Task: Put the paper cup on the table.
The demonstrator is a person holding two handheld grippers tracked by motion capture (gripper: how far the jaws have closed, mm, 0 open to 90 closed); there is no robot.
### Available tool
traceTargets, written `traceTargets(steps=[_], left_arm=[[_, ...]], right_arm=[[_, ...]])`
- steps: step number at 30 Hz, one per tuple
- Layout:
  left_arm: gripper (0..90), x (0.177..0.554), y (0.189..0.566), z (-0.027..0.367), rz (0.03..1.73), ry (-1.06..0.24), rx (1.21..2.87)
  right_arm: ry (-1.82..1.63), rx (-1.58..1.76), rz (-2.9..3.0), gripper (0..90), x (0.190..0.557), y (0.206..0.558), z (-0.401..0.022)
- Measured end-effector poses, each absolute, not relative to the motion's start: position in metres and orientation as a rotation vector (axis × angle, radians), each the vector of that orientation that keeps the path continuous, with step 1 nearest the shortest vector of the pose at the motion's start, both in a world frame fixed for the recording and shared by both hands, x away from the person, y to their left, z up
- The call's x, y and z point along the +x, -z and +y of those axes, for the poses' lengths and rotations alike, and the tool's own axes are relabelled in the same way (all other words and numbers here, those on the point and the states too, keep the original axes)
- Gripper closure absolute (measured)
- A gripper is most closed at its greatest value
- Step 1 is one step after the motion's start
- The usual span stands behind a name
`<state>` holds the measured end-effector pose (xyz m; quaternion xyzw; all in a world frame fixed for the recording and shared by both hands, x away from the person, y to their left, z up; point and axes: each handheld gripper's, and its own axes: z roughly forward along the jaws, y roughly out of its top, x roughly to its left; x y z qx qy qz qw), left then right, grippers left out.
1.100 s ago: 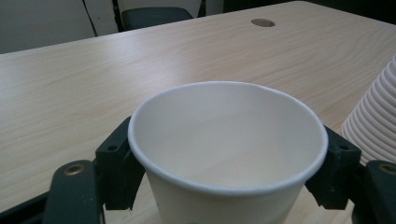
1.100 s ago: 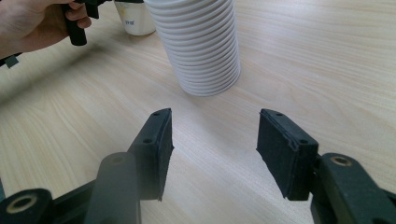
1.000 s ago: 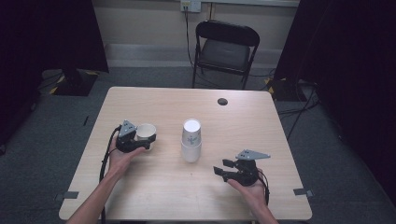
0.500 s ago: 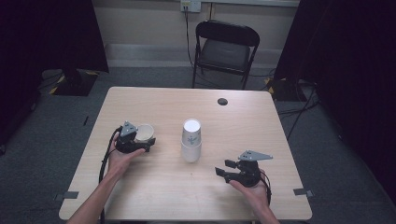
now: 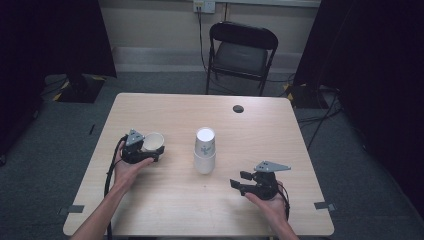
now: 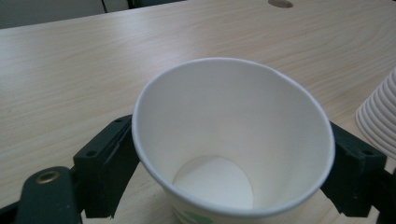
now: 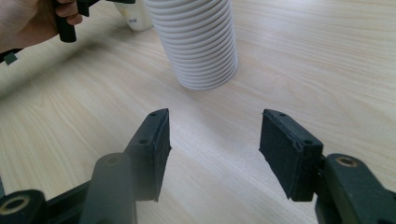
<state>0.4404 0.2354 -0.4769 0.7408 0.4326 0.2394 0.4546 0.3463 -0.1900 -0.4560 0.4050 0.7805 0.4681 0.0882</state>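
A white paper cup [image 5: 154, 141] sits mouth up between the jaws of my left gripper [image 5: 150, 150] at the table's left. In the left gripper view both black pads press the cup [image 6: 233, 140] at its sides, so the left gripper [image 6: 233, 186] is shut on it. The cup is empty. A stack of upside-down white cups [image 5: 205, 150] stands at the table's middle. My right gripper [image 5: 241, 181] hovers low to the stack's near right, jaws pointing left. They stand open with nothing between them [image 7: 215, 144], and the stack [image 7: 196, 42] lies ahead.
The wooden table [image 5: 260, 135] has a dark round cable hole [image 5: 238, 108] toward its far side. A black folding chair [image 5: 240, 52] stands beyond the far edge. The edge of the stack [image 6: 380, 121] shows to the right of the held cup.
The right gripper has drifted slightly toward the near edge. The left gripper and its cup have stayed in place.
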Motion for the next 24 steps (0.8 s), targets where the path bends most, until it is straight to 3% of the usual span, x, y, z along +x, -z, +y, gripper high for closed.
traceTargets(steps=[24], left_arm=[[15.7, 0.423, 0.454, 0.228, 1.009, -0.64, 1.794]], right_arm=[[-1.388, 1.216, 2.306, 43.0, 0.342, 0.454, -0.193]])
